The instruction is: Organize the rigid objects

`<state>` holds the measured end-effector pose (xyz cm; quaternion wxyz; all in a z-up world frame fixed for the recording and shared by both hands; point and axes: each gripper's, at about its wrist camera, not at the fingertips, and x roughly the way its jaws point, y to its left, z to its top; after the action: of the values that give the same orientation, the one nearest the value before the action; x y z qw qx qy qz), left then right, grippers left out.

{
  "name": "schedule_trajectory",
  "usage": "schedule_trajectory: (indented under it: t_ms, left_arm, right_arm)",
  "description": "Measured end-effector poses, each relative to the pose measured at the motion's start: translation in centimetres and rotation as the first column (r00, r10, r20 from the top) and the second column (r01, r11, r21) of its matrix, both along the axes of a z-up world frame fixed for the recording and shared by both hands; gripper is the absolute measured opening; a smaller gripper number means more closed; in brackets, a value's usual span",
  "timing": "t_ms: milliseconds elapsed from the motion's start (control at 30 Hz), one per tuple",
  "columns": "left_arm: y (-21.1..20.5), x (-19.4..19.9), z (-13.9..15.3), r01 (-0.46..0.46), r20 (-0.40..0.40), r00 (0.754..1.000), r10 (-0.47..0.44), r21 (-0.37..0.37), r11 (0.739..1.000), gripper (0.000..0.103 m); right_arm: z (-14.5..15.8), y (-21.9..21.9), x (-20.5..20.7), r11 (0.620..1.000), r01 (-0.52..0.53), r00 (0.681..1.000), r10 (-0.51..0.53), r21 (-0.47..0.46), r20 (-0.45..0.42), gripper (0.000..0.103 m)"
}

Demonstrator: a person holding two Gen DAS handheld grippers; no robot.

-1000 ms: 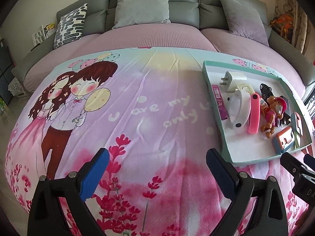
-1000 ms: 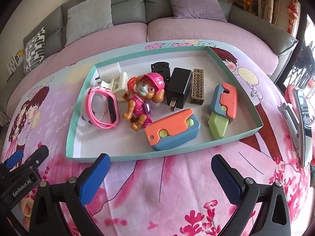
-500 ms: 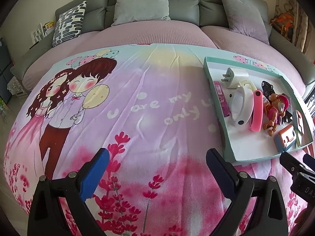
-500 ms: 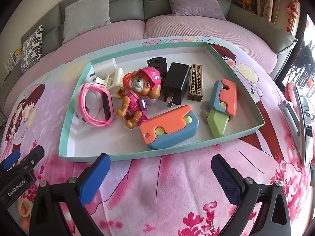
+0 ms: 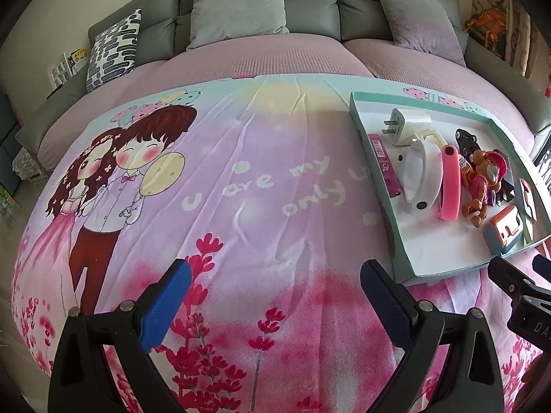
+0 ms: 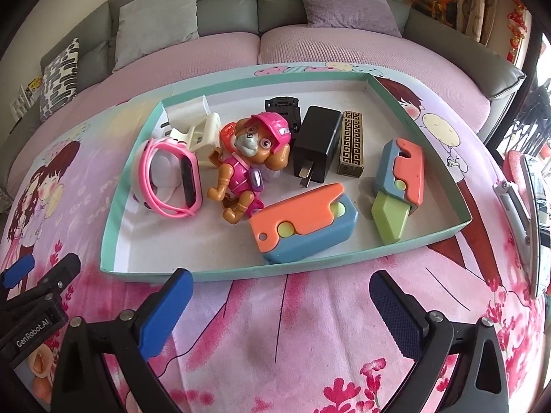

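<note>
A shallow teal-rimmed tray (image 6: 213, 272) (image 5: 375, 186) lies on the cartoon bedspread. It holds a pink dog figure (image 6: 249, 161) (image 5: 484, 180), a pink watch (image 6: 172, 179), a black charger (image 6: 316, 144), a patterned gold box (image 6: 352, 148), two orange-and-blue toy knives (image 6: 303, 222) (image 6: 399, 186), a white charger (image 5: 408, 125) and a pink stick (image 5: 385, 165). My right gripper (image 6: 280, 296) stands open just before the tray's near rim, holding nothing. My left gripper (image 5: 275, 285) is open over bare bedspread, left of the tray.
Grey and patterned cushions (image 5: 237, 8) line the sofa back beyond the bedspread. A silver and black device (image 6: 530, 227) lies off the tray at the right edge. Each gripper shows in the other's view, the left gripper (image 6: 34, 285) and the right gripper (image 5: 520, 289).
Both views have crept forward and slightly down. The tray and its objects look a little nearer to the right gripper. Both grippers stay open and nothing was taken hold of.
</note>
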<state>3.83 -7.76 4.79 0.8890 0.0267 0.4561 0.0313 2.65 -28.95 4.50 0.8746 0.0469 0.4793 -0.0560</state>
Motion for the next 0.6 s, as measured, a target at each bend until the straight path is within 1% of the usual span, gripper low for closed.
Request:
schedule_trajectory:
  t_ms: [233,600]
  left_arm:
    - [0.17,0.13,-0.37,-0.005,-0.013,1.000,0.005,0.013,1.000,0.099]
    - [0.20,0.19,-0.50,-0.016,-0.018,1.000,0.016,0.017,1.000,0.099]
  right_arm:
    - [-0.02,0.27,-0.02,1.000,-0.011,1.000,0.011,0.000,0.008,0.103]
    - [0.04,-0.22,-0.06,1.000,-0.001,1.000,0.001,-0.003,0.011,0.103]
